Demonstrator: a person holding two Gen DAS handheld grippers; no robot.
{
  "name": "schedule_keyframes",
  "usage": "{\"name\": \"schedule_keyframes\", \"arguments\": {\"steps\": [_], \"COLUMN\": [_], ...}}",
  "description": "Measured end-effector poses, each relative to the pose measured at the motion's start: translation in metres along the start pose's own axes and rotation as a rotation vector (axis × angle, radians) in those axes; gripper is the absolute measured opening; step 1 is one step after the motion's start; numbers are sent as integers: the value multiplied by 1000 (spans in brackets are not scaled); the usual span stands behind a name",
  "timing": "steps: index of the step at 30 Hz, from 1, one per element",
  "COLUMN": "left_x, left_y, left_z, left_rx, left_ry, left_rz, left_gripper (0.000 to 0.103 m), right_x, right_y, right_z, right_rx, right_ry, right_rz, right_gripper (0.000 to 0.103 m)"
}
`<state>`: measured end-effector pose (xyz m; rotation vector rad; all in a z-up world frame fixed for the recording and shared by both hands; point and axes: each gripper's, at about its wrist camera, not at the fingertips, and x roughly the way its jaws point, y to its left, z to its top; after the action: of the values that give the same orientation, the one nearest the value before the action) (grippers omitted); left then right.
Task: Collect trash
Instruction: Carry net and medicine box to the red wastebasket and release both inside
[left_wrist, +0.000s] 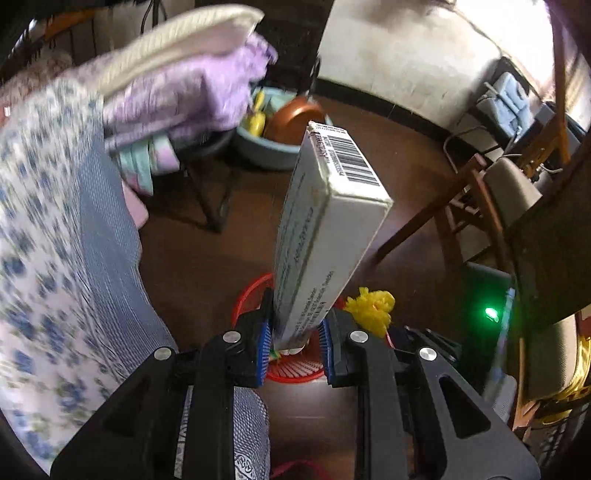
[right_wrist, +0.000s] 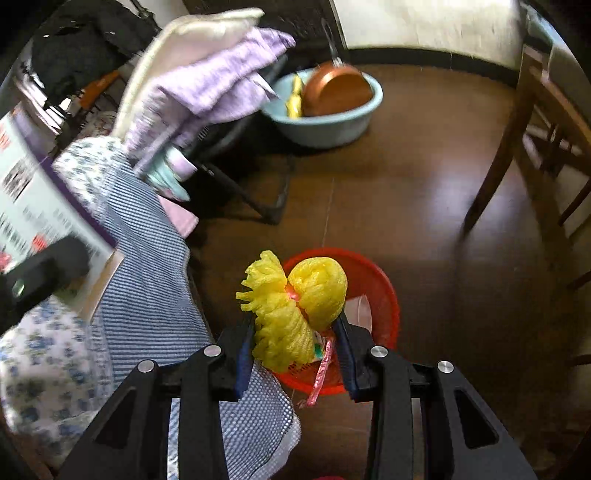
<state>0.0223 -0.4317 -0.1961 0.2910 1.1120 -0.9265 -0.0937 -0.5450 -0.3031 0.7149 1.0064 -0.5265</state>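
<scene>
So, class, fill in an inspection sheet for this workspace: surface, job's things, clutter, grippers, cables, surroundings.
Surface: dark wood floor.
Job's things: red bin on the floor, wrappers inside; box; yellow foam net.
Clutter: folded laundry; blue basin holding a copper pan.
Grippers: left gripper shut on the box; right gripper shut on the net, over the bin.
Cables: wires by the wall.
Surroundings: chair, patterned bedding.

Matt cardboard box, yellow foam netting, glossy wood floor.
</scene>
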Motion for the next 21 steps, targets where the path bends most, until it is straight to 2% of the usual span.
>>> {"name": "schedule_keyframes", "arguments": {"steps": [3, 5, 6, 8, 16, 18, 21], "left_x": [7, 6, 7, 10, 28, 38, 63], "left_y": [9, 12, 13, 10, 7, 5, -1], "left_z": [-1, 1, 1, 0, -5, -7, -13], "left_rx": [-20, -27, -27, -16, -1, 8, 36], "left_ry": [10, -1, -2, 4, 56, 93, 167], "left_rz": [-8, -12, -14, -11, -57, -75, -46], "left_gripper": [24, 24, 24, 24, 24, 24, 24], "right_x": [38, 49, 54, 58, 44, 36, 21], "right_y": [-8, -11, -12, -14, -18, -18, -21], "right_z": [-2, -2, -2, -2, -5, -12, -23], "right_rx": [13, 21, 24, 28, -3, -16, -14], "right_ry": [65, 70, 77, 84, 110, 122, 117], "right_rz": [-45, -75, -85, -100, -104, -100, -100], "right_gripper": [39, 41, 53, 63, 66, 66, 67]}}
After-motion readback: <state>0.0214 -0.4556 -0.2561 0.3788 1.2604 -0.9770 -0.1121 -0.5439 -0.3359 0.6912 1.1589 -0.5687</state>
